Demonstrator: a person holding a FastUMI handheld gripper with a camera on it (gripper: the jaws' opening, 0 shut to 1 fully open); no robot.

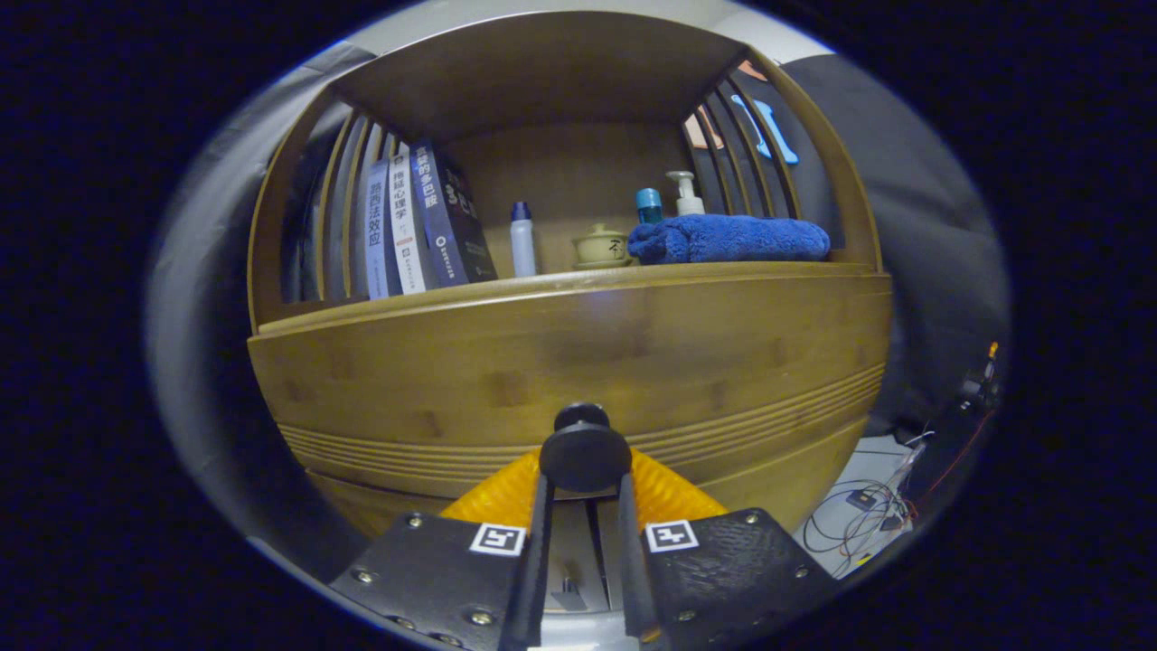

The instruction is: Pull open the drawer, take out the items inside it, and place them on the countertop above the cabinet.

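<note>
My hand-held gripper sits low against a bamboo cabinet, its fingers closed in w/ a round dark drawer knob between the tips. Both fingers appear to press the knob's sides, so the gripper is clamped on it. The knob has a flat disc face on a short stem.

The drawer front is a broad smooth bamboo panel, w/ fine grooved lines along its lower part. It looks flush w/ the cabinet; can't tell any gap.

Just above the drawer's top edge is the surface, a bamboo countertop under an open shelf bay w/ slatted sides. On it, L to R: upright books leaning together, a slim white bottle w/ blue cap, a small lidded ceramic cup, then a plush folded blue towel. Behind the towel: a teal-capped bottle & a white pump bottle.

Open room on the surface: front strip between books & cup.

R of the cabinet, loose cables lie on the floor.
</note>
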